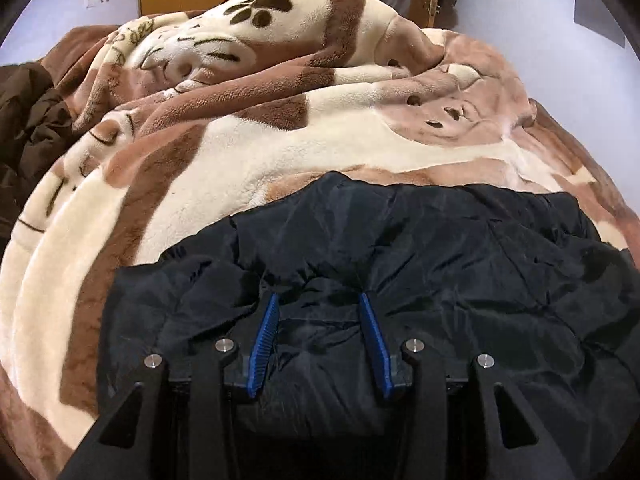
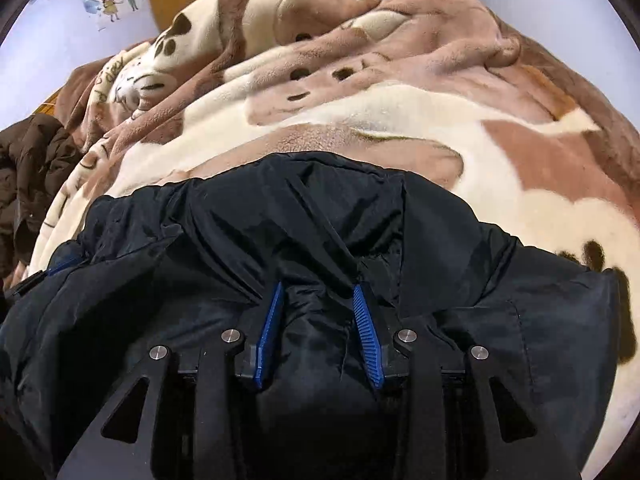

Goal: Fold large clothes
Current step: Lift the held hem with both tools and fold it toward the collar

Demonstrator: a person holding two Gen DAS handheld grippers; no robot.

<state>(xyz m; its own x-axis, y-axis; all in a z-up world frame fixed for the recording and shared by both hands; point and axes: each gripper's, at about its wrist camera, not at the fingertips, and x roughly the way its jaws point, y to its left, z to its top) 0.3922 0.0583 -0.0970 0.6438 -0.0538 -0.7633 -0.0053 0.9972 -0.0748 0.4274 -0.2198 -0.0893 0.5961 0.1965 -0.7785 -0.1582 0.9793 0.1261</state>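
Gripping a bunched fold of the dark padded jacket (image 1: 420, 248) between narrowly set jaws, the left gripper (image 1: 320, 300) is keeping one edge under control for folding. The right gripper (image 2: 316, 290) is pinching a second ridge of the same jacket, its jaws likewise narrow. Ahead of both jaws, the jacket is lying on the plush blanket (image 1: 248, 152). Sleeves, collar and hem are lost in dark folds. Behind the jaws, everything is cut off.
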